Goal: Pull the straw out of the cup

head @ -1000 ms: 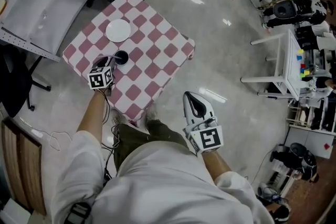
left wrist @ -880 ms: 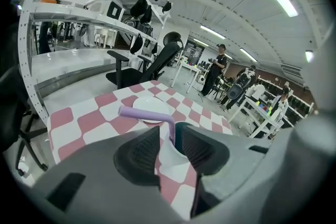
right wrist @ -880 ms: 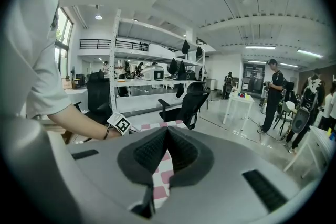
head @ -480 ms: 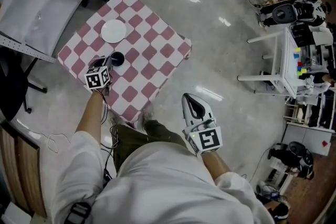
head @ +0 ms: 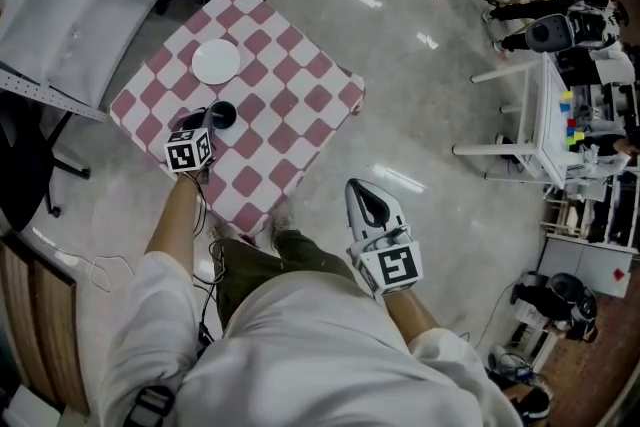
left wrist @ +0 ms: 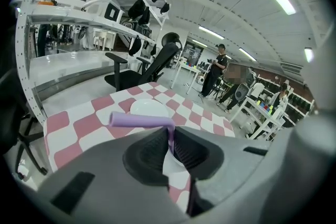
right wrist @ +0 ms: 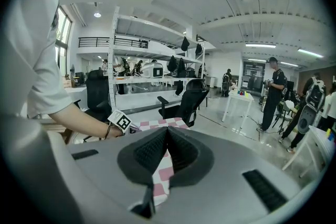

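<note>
No words, brand names or numbers are being shown legibly in any view. A black-and-white square marker pattern (head: 190, 153) is being displayed on the cube of the left gripper (head: 206, 119), and another such pattern (head: 392, 267) on the cube of the right gripper (head: 367, 189). Neither is being rendered as letters or digits.

White short-sleeved shirt (head: 300, 355), loose and creased; olive-green trousers (head: 262, 260) below. Thin dark band (right wrist: 107, 131) at the left wrist. Grey shells with ribbed black pads (right wrist: 149, 152) on left gripper (left wrist: 169, 138) and right gripper (head: 364, 187) alike, each carrying a white cube (head: 393, 267) printed with black square markers.
</note>
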Demonstrator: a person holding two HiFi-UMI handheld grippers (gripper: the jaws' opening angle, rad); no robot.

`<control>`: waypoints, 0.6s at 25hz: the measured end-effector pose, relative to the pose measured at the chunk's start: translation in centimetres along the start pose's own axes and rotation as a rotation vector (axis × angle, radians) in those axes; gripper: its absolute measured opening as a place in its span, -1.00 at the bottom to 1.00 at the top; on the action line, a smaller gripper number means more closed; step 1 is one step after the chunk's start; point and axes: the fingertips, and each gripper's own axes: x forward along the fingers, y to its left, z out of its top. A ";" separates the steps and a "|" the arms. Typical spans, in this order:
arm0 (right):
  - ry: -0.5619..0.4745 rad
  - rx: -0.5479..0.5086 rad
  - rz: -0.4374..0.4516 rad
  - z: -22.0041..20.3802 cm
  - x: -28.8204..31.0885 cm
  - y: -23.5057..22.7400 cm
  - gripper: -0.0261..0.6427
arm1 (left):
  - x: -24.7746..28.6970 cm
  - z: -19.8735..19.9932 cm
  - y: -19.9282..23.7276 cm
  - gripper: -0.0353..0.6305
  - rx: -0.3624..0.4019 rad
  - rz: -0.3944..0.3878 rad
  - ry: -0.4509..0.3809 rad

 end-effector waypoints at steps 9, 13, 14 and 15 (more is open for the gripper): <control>-0.007 0.006 0.004 0.0 0.1 -0.1 -0.91 | -1.0 0.9 -0.5 -0.79 0.032 -0.007 -0.014; -0.026 0.012 0.019 0.4 0.4 0.2 -0.91 | -2.1 2.0 -1.3 -0.79 0.062 -0.018 -0.033; -0.031 0.014 0.024 0.5 0.6 0.3 -0.91 | -2.4 2.3 -1.5 -0.79 0.070 -0.020 -0.038; -0.034 0.014 0.029 0.6 0.7 0.4 -0.91 | -2.7 2.6 -1.6 -0.79 0.076 -0.021 -0.043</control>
